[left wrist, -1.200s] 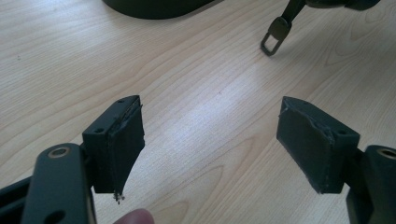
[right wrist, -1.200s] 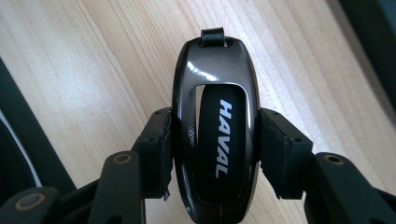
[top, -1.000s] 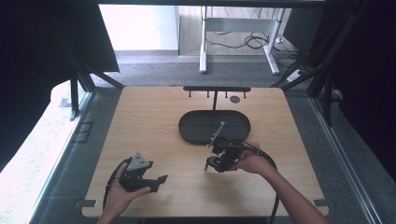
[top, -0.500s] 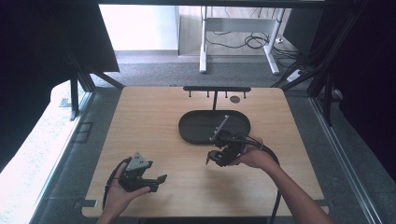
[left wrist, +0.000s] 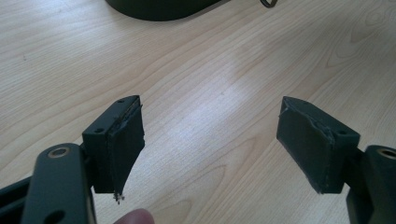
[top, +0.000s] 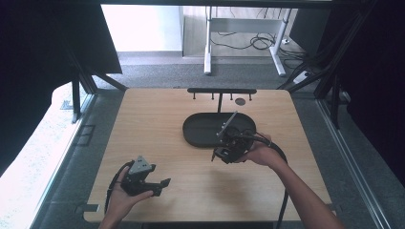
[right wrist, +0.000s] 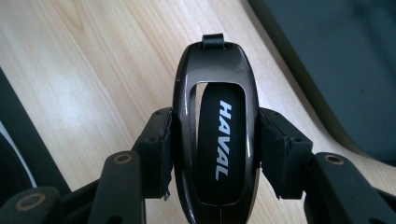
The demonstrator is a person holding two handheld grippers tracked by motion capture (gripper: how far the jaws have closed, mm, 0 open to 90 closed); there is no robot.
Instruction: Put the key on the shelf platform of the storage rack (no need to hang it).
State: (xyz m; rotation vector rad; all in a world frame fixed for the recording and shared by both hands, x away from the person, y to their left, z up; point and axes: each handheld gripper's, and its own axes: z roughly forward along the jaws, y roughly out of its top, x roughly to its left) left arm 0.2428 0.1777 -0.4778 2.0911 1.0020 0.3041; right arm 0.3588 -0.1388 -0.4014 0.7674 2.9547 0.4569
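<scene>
Wooden table (top: 157, 124) underfoot; right tongs (right wrist: 215, 149) clamp the key fob (right wrist: 215, 140) beside the black tray (top: 200, 138), left tongs (left wrist: 210, 149) gape empty; likely next, hanging it on the rack (top: 221, 90) behind the tray.

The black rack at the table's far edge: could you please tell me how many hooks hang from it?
4 short hooks hang along the black rack, spaced across its bar; others may be hidden.

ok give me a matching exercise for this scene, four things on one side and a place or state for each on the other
Things:
1. car key
2. left hand-held gripper
3. oval tray
4. hook rack

Places or states:
A. at the table's far edge
B. dark, mid-table
C. jaws wide apart, nothing between them
D. clamped in the right hand-held gripper

Pairs: 1-D, 2-C, 3-B, 4-A
</scene>
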